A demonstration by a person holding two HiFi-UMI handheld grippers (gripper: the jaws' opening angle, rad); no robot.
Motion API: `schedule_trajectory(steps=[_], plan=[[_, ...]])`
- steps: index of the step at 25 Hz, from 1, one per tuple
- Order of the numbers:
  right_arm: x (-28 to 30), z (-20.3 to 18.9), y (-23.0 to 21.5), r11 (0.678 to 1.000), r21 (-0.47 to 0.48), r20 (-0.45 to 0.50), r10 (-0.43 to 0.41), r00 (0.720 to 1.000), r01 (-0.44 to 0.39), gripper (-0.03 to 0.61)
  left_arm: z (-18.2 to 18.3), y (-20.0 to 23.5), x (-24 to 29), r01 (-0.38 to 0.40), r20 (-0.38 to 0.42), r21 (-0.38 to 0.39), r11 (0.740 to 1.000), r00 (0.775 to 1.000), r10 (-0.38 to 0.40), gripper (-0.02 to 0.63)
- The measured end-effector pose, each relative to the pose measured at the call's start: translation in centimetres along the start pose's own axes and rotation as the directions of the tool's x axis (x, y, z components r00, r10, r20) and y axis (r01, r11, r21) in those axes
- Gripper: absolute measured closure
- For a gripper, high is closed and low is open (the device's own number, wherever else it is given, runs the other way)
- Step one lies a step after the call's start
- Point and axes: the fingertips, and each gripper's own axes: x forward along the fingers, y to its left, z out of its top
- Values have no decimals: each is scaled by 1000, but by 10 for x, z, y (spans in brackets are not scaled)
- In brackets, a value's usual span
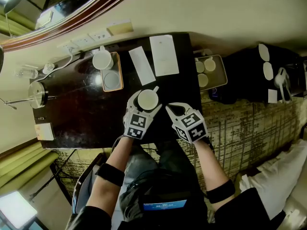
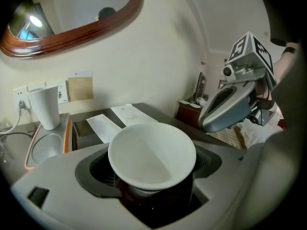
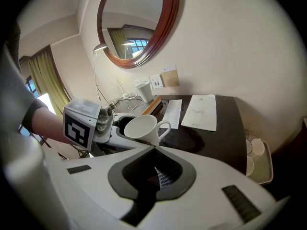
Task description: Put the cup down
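Note:
A white handled cup (image 1: pixel 147 99) sits mouth-up between the jaws of my left gripper (image 1: pixel 145 102), over the front part of the dark table (image 1: pixel 81 119). The left gripper view shows the cup's bowl (image 2: pixel 152 152) filling the gap, both jaws pressed to its sides. In the right gripper view the cup (image 3: pixel 140 127) leans a little, handle to the right; whether its base touches the table is hidden. My right gripper (image 1: pixel 169 109) is just right of the cup, jaws shut and empty, tips together (image 3: pixel 154 149).
At the table's back left, an orange-rimmed tray (image 1: pixel 118 73) holds another white cup (image 1: pixel 101 60) and a saucer. Two white paper cards (image 1: pixel 163 54) lie at the back. A metal kettle (image 1: pixel 37 94) stands at the left end. A side tray (image 1: pixel 221 72) with cups sits to the right.

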Motion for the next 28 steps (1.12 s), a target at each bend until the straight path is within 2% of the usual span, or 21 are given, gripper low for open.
schedule_trajectory(steps=[6, 8, 13, 23, 24, 25, 28], plan=[[-5, -2, 1, 1000, -6, 3, -3, 1000, 4, 577, -5, -3, -3, 0, -6, 13, 1000, 1000, 0, 176], [-8, -3, 3, 1000, -9, 6, -5, 1000, 5, 577, -6, -7, -4, 13, -14, 5, 1000, 1000, -13, 124], [-15, -1, 9, 1000, -18, 16, -10, 1000, 10, 577, -2, -10, -17, 6, -24, 17, 1000, 1000, -6, 111], [-44, 15, 36, 1000, -20, 81, -11, 997, 12, 577, 20, -20, -98, -43, -56, 74, 996, 997, 47, 112], [-47, 19, 43, 1000, -23, 88, -6, 996, 8, 577, 22, -20, -109, -45, -58, 78, 996, 997, 49, 117], [-50, 25, 51, 1000, -26, 98, -2, 995, 4, 577, 24, -19, -120, -49, -54, 79, 996, 997, 54, 150], [-54, 44, 74, 1000, -25, 142, -10, 990, 14, 577, 29, -5, -155, -79, -32, 55, 995, 996, 81, 298]])
